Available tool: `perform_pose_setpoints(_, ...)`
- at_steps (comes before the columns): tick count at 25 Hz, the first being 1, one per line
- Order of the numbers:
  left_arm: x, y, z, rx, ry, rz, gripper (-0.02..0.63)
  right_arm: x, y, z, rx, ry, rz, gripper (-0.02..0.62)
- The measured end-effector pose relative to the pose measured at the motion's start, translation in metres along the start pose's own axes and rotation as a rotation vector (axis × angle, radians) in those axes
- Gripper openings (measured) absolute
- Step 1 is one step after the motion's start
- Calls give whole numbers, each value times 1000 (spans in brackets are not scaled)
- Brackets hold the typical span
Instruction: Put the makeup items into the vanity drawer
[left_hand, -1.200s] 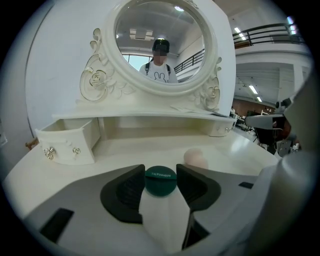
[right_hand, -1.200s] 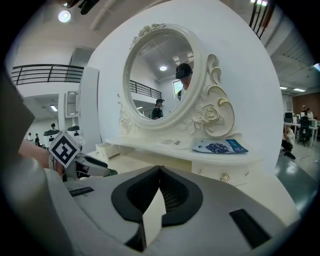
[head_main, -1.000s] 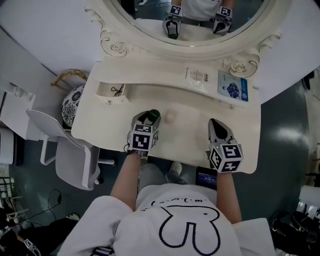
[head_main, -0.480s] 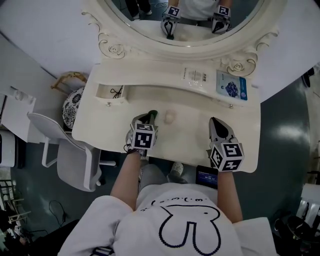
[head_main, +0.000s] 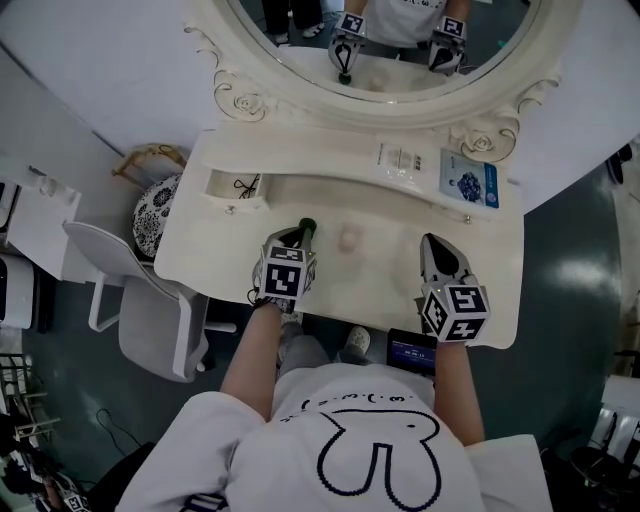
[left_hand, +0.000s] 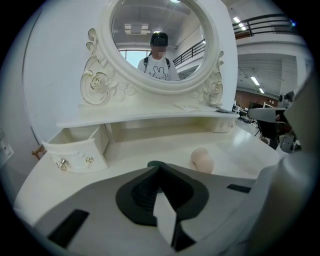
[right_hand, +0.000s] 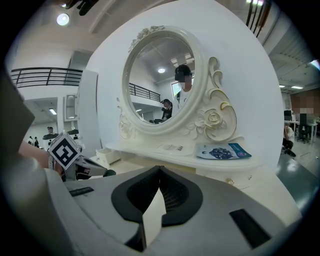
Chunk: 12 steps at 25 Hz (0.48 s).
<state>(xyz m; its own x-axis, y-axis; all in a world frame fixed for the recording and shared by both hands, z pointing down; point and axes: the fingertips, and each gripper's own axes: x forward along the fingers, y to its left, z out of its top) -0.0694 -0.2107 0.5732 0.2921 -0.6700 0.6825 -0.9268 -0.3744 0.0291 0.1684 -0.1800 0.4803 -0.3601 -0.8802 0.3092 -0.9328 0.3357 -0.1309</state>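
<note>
Makeup items are seen at the middle of the counter (head_main: 395, 215), none of them yet in the drawer (head_main: 238, 204). At the far left that drawer is pulled out, ready to receive things. Only a small dark squiggle (head_main: 242, 184) is seen inside it, too small to be identified.

Next, the left tongs (head_main: 301, 236) have just been closing and are brought together on a dark green item (head_main: 308, 226). It is pinched at the very tips, apparently so that it can be carried across to the drawer. Just beside it to the right, a beige sponge (head_main: 348, 239) lies loose on the counter, presumably to be taken afterwards.

Further right, the right tongs (head_main: 431, 244) are pressed together with nothing between them. They are held low near the counter's front edge, out of the way. On the raised shelf (head_main: 325, 150) towards the right, a pale packet (head_main: 400, 158) and a blue card (head_main: 468, 184) are laid flat.
</note>
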Motion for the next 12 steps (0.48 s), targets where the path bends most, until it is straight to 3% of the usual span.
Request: perform_pose_setpoints(12, -33, 35, 42, 19, -100, 10, 17, 14, 27, 30, 0, -49, -4, 14)
